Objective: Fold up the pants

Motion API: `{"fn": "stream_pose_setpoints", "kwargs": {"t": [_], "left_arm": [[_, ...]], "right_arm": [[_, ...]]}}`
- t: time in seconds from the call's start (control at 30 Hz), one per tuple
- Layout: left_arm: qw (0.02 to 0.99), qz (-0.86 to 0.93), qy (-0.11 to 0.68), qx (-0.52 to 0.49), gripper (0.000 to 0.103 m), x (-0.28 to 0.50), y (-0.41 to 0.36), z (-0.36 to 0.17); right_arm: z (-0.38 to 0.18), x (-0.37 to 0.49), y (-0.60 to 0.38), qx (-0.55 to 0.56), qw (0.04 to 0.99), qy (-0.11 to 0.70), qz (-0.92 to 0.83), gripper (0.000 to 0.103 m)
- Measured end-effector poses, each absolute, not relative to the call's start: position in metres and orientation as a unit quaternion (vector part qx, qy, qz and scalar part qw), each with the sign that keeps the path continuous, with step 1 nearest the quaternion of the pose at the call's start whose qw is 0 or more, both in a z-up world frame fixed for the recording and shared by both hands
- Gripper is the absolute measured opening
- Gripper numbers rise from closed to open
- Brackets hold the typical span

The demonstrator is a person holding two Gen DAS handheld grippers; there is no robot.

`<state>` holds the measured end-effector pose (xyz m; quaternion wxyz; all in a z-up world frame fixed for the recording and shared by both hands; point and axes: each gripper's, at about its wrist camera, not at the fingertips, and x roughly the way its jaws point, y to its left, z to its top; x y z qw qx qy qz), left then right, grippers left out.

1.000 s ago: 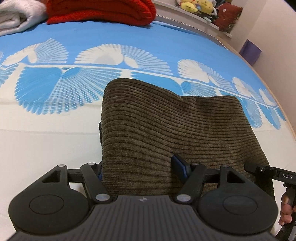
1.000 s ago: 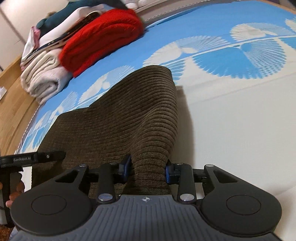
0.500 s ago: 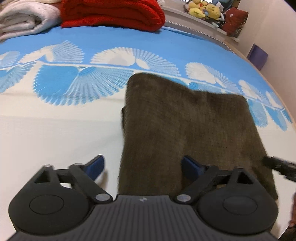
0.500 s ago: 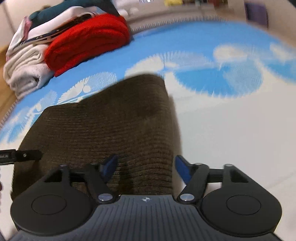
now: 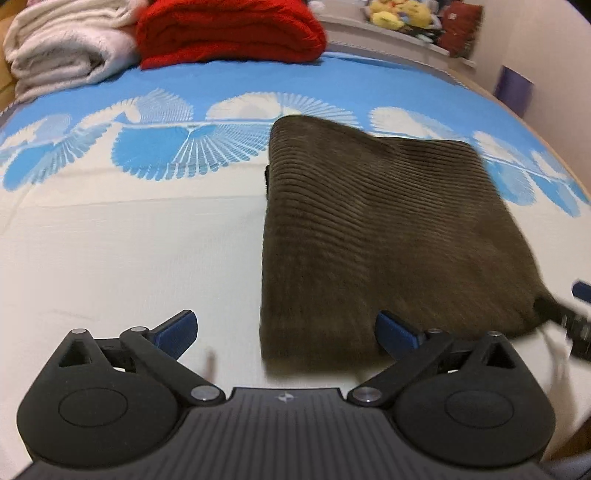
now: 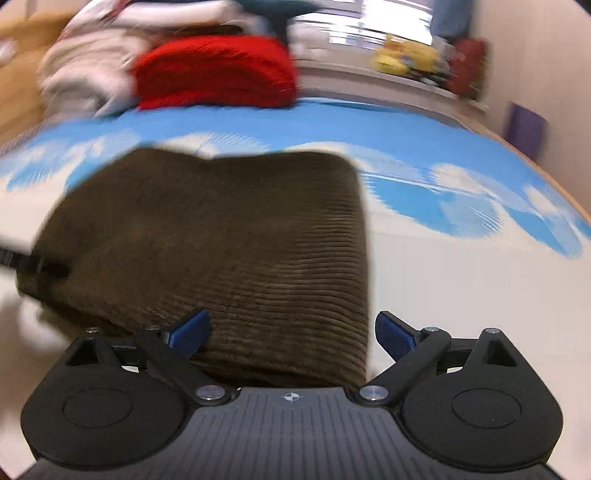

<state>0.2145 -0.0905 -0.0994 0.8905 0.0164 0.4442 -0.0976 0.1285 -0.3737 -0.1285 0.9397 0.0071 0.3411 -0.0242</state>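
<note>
The pants (image 5: 384, 236), brown corduroy, lie folded into a thick squarish bundle on the bed cover (image 5: 129, 258), partly on its plain white part and partly on the blue fan-shaped print. The left gripper (image 5: 286, 330) hangs over the bundle's near left corner; its jaws have just been opening and now stand wide, one blue pad (image 5: 177, 328) over bare cover, the other over the cloth, neither pressing on it. The right gripper (image 6: 291, 332) has been opening too and holds nothing; its jaws straddle the bundle's near right edge, spread wide, though the blur makes it hard to say whether the left pad brushes the fabric. At the far end sit a folded red blanket (image 5: 229, 29), a cream blanket (image 5: 62, 48), and some soft toys (image 5: 399, 14) on a ledge.
</note>
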Motion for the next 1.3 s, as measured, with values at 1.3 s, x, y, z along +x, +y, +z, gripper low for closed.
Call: {"fn": "stream_pose_setpoints", "kwargs": {"t": [1.3], "left_arm": [[0.919, -0.138, 0.363, 0.062, 0.103, 0.113, -0.08, -0.116]], "right_arm": [[-0.131, 0.017, -0.302, -0.01, 0.957, 0.266, -0.113, 0.102]]}}
